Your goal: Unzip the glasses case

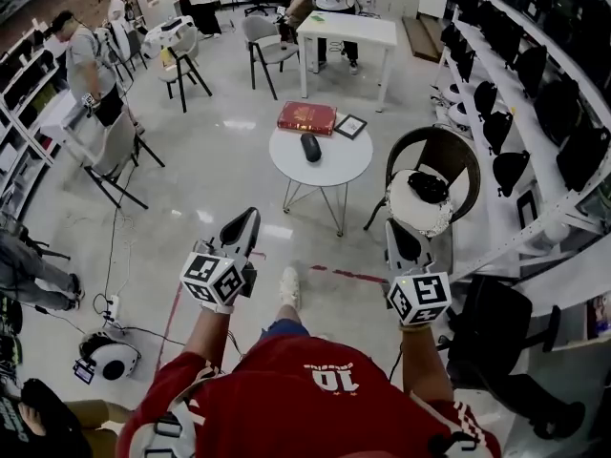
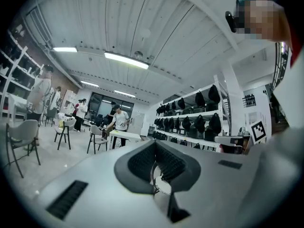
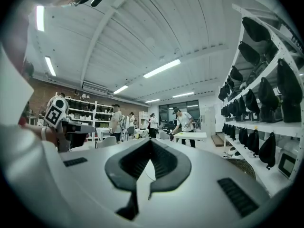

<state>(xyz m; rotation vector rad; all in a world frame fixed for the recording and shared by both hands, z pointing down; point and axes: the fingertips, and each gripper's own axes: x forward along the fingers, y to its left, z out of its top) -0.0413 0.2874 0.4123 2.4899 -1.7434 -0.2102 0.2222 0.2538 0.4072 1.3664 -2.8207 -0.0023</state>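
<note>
The dark glasses case point(image 1: 310, 147) lies zipped on a small round white table point(image 1: 286, 167) ahead of me in the head view. My left gripper point(image 1: 241, 229) and right gripper point(image 1: 401, 239) are held level in front of my body, well short of the table and apart from the case. In the left gripper view the left gripper point(image 2: 154, 144) has its jaws meeting at the tip with nothing between them. My right gripper point(image 3: 150, 140) likewise looks shut and empty. Neither gripper view shows the case.
A red book point(image 1: 306, 117) and a small framed card point(image 1: 350, 126) share the round table. A chair with a white cushion point(image 1: 420, 203) stands right of it. Shelves of dark bags point(image 1: 535, 74) line the right wall. Chairs, a white desk point(image 1: 348, 29) and several people are farther back.
</note>
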